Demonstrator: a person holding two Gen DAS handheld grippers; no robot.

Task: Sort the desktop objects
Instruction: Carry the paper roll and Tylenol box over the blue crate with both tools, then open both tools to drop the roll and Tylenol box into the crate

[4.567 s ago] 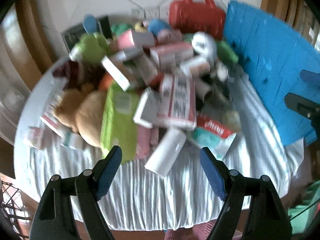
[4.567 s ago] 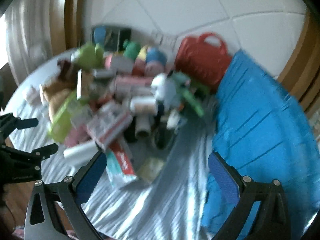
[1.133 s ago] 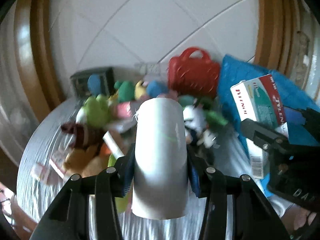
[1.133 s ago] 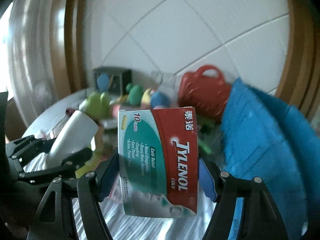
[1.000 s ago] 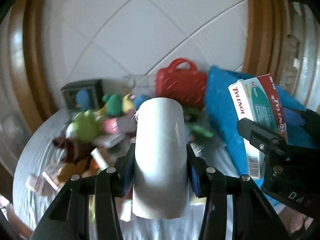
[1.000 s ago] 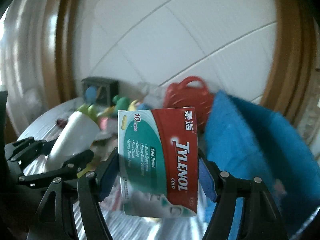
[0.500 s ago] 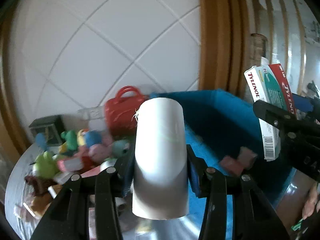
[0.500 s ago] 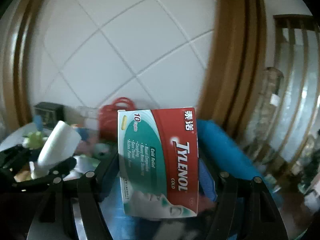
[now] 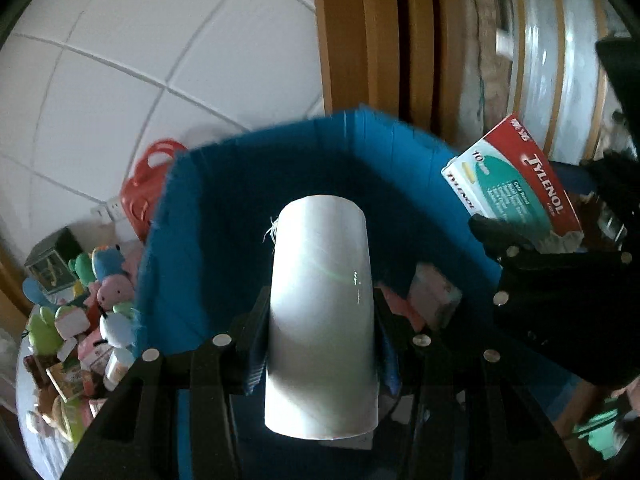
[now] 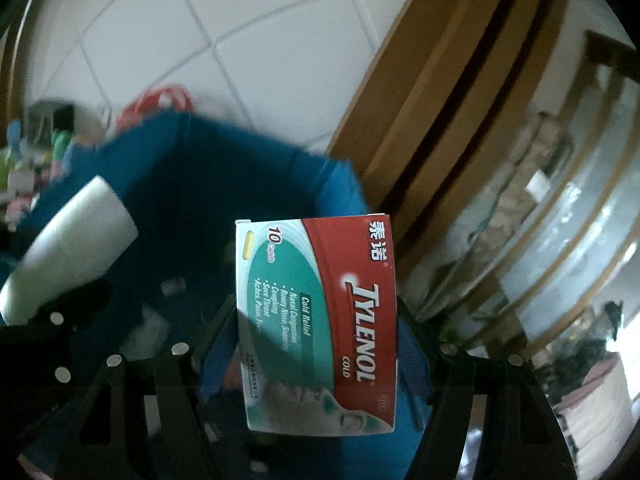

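My left gripper [image 9: 320, 344] is shut on a white roll [image 9: 322, 312], held upright over the open blue fabric bin [image 9: 224, 184]. My right gripper [image 10: 316, 344] is shut on a red-and-green Tylenol box [image 10: 320, 320], which hangs above the bin's [image 10: 176, 176] right side. The box [image 9: 516, 188] and the black right gripper also show at the right of the left wrist view; the roll [image 10: 68, 248] shows at the left of the right wrist view. A few pink and pale boxes [image 9: 432, 296] lie inside the bin.
A heap of plush toys and small boxes [image 9: 80, 320] covers the table to the left of the bin. A red plastic case [image 9: 148, 184] stands behind it against the white tiled wall. A wooden frame [image 9: 384, 40] and glass door rise behind the bin.
Both grippers have swung right from over the cluttered table to over the blue bin, each keeping its grip on the roll and the Tylenol box.
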